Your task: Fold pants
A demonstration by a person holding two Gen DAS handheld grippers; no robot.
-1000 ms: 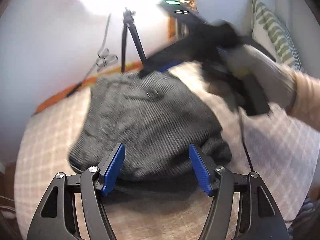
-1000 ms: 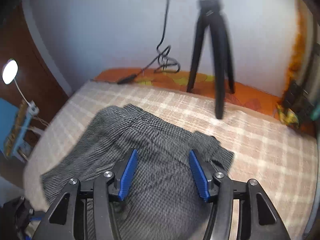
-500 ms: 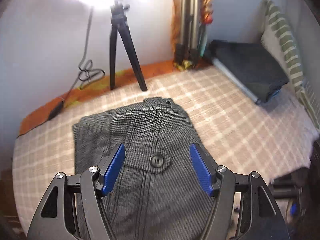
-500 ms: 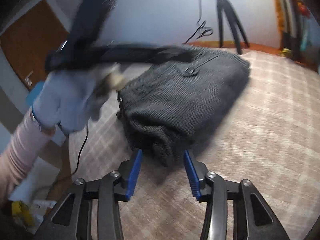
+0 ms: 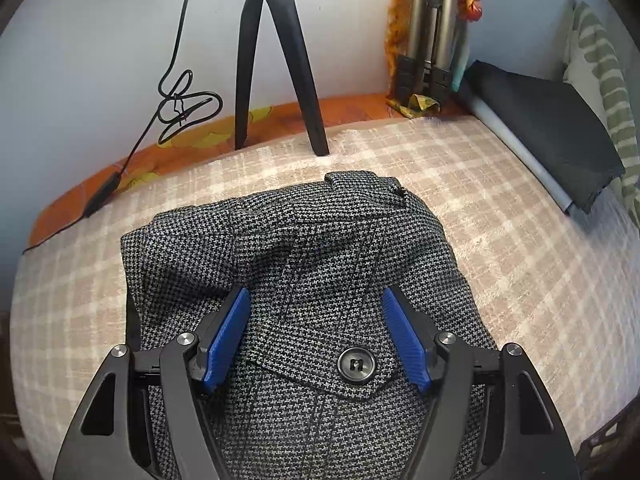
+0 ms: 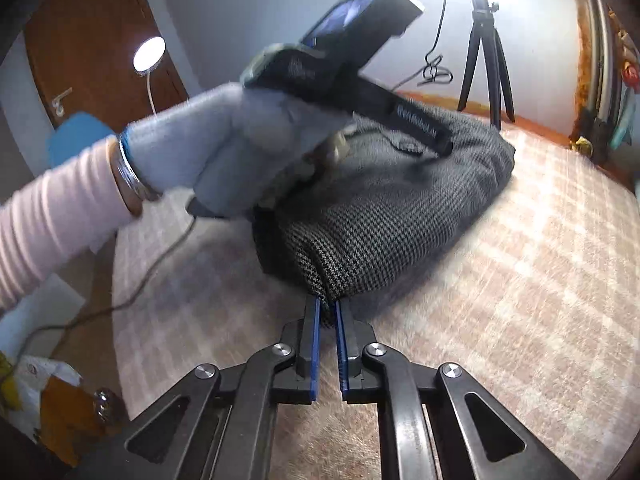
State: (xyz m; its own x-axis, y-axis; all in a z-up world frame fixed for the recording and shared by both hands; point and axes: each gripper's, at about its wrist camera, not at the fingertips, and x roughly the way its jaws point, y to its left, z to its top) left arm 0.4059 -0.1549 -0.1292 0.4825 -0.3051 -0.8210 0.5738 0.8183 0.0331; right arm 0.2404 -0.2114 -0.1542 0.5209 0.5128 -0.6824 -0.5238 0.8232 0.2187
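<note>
Right gripper (image 6: pixel 328 312) — blue pads drawn nearly together, clenched on a corner fold of the pants (image 6: pixel 384 208) at the bundle's near edge, low over the bed (image 6: pixel 520 300).

Left gripper (image 5: pixel 316 328) — jaws spread wide, released, holding nothing; blue pads (image 5: pixel 226 332) poised over the top of the pants (image 5: pixel 304 264), one either side of a black button (image 5: pixel 356 364) on a pocket flap. In the right wrist view the same gripper (image 6: pixel 444 146) reaches over the bundle from the left, held by a hand (image 6: pixel 236 148) in a pale blue glove, with bangles at the wrist and a pink ribbed sleeve; whether it touches the cloth cannot be told.

Pants — grey-and-black houndstooth, folded into a thick, rounded bundle lying on the bed, waistband end towards the wall.

Bed — covered in a beige and white checked blanket, with an orange patterned sheet (image 5: pixel 280 120) showing along the wall edge.

Tripod (image 5: pixel 276 60) — black, standing at the bed's far edge beyond the pants, a black cable (image 5: pixel 176 100) hanging looped beside it.

Dark folded cloth (image 5: pixel 540 128) — at the right end of the bed, against a green-striped pillow (image 5: pixel 612 92), well apart from the pants.

Wooden door (image 6: pixel 92 48) and lit round lamp (image 6: pixel 149 54) — left background, right wrist view.
</note>
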